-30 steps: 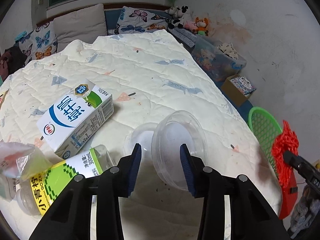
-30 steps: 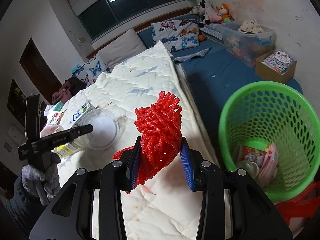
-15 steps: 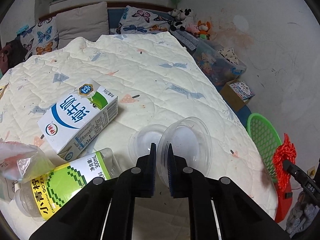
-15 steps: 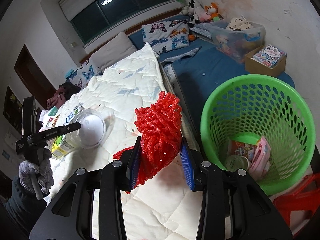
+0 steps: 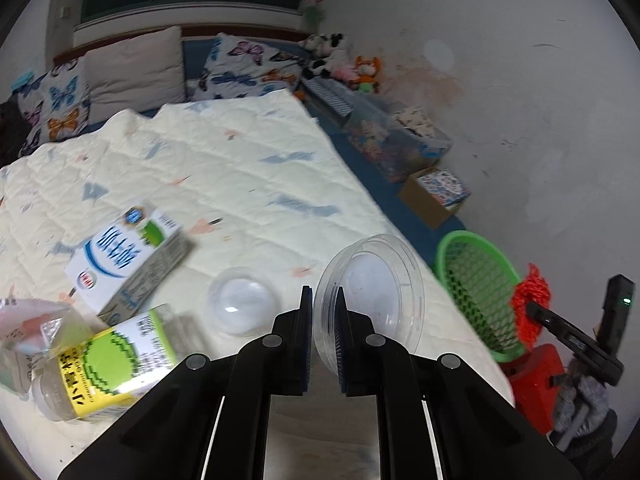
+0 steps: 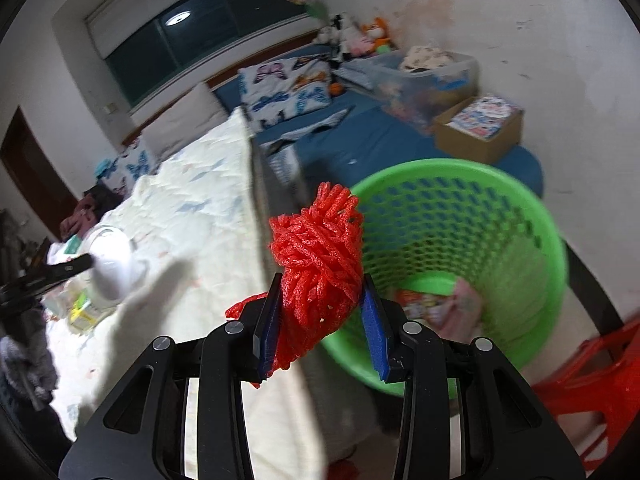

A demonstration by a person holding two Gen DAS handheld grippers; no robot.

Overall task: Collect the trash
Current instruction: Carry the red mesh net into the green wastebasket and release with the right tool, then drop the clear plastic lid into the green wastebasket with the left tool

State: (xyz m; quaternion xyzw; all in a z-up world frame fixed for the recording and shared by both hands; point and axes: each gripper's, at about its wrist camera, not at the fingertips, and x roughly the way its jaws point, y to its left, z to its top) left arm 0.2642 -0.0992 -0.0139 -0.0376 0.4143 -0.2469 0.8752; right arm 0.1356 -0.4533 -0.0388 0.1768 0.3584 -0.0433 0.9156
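Observation:
My left gripper (image 5: 322, 300) is shut on the rim of a clear plastic cup (image 5: 372, 292), held a little above the cream quilt (image 5: 224, 176). A clear dome lid (image 5: 242, 304) lies on the quilt just left of it. A white and blue milk carton (image 5: 128, 256) and a yellow-green labelled bottle (image 5: 104, 360) lie further left. My right gripper (image 6: 320, 300) is shut on a bunch of red foam netting (image 6: 320, 256), close to the left rim of the green basket (image 6: 480, 208). That basket holds some wrappers (image 6: 436, 304).
A crumpled clear bag (image 5: 28, 320) lies at the quilt's left edge. A red stool (image 6: 600, 368) stands beside the basket. A cardboard box (image 6: 480, 128) and a clear storage bin (image 6: 424, 76) sit by the wall. Pillows (image 5: 132, 68) line the far end.
My left gripper closed on the clear cup's rim and lifted it off the quilt, leaving the dome lid behind. My right gripper carried the red netting rightward, closer to the green basket.

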